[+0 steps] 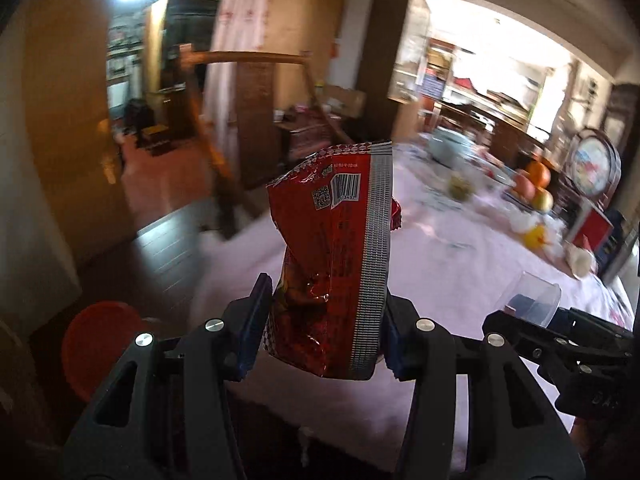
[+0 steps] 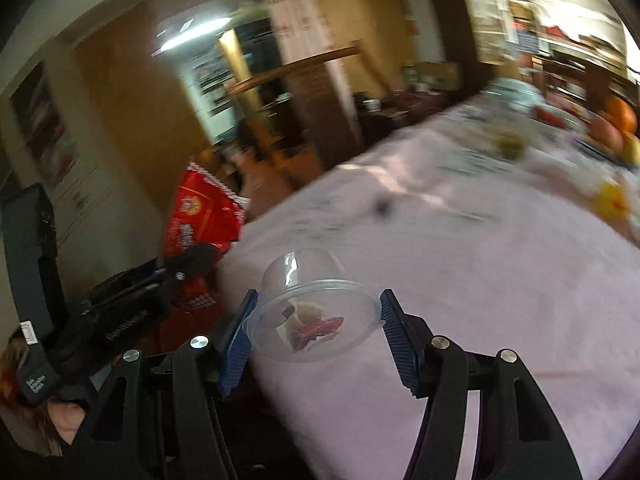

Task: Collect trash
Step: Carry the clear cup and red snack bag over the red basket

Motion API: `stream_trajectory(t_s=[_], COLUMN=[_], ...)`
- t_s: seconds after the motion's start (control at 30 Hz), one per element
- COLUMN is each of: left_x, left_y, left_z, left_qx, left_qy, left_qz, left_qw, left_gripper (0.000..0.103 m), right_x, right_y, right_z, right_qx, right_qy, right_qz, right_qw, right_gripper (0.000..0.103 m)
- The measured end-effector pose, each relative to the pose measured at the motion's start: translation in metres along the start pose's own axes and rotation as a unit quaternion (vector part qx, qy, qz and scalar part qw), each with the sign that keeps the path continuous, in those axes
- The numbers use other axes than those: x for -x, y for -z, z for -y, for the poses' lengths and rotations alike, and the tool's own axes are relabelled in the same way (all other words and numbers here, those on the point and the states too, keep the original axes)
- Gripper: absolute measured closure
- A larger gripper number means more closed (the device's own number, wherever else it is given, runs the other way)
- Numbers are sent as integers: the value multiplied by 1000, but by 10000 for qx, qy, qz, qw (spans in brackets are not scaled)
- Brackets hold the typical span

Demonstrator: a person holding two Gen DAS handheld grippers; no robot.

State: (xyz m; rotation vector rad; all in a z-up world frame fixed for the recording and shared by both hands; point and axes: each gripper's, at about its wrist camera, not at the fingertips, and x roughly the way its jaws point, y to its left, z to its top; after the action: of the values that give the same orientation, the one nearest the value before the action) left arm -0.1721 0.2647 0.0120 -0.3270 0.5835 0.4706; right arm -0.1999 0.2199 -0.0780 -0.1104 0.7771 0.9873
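My left gripper [image 1: 325, 328] is shut on a crumpled red snack wrapper [image 1: 340, 248] with a silver strip and barcode, held upright above the near edge of the pink-clothed table [image 1: 460, 264]. The wrapper also shows at the left of the right wrist view [image 2: 200, 216]. My right gripper [image 2: 316, 324] is shut on a clear plastic cup [image 2: 314, 316] that holds small scraps, its mouth facing the camera, above the table [image 2: 480, 280]. The cup and right gripper show at the right edge of the left wrist view [image 1: 532, 300].
A red round bin [image 1: 100, 348] stands on the floor low at the left. Far across the table are fruit [image 1: 534, 188], a yellow toy [image 1: 536, 236], a bowl [image 1: 448, 148] and other blurred items. Dark furniture and a doorway lie behind.
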Motion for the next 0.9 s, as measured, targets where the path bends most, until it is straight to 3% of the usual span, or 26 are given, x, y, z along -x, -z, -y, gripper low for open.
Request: stream_trajectory(t_s=[0.17, 0.3, 0.4, 0.57, 0.7, 0.9], left_x=[9, 1, -19, -61, -92, -115], left_y=[13, 32, 55, 90, 113, 129], left_z=[-85, -154, -213, -280, -313, -331], left_qx=[524, 987, 1417, 1851, 1933, 1996], left_qy=[-716, -1299, -1708, -2178, -2344, -2392], left_qz=[-59, -326, -745, -1361, -1795, -2109], left_qw=[9960, 9861, 9722, 9486, 9357, 9265], left_gripper=[54, 54, 54, 54, 54, 54], right_x=[-49, -97, -148, -222, -278, -341], right_y=[-4, 1, 2, 11, 19, 29], right_z=[-78, -131, -163, -198, -211, -230], right_qx=[667, 1106, 1209, 1212, 1163, 881], right_qy=[-564, -881, -1058, -1074, -974, -1038], right_qz=[-400, -811, -1259, -1844, -2259, -2699], right_qw=[9954, 9866, 9790, 9694, 9623, 9532], right_gripper=[43, 43, 43, 43, 43, 42])
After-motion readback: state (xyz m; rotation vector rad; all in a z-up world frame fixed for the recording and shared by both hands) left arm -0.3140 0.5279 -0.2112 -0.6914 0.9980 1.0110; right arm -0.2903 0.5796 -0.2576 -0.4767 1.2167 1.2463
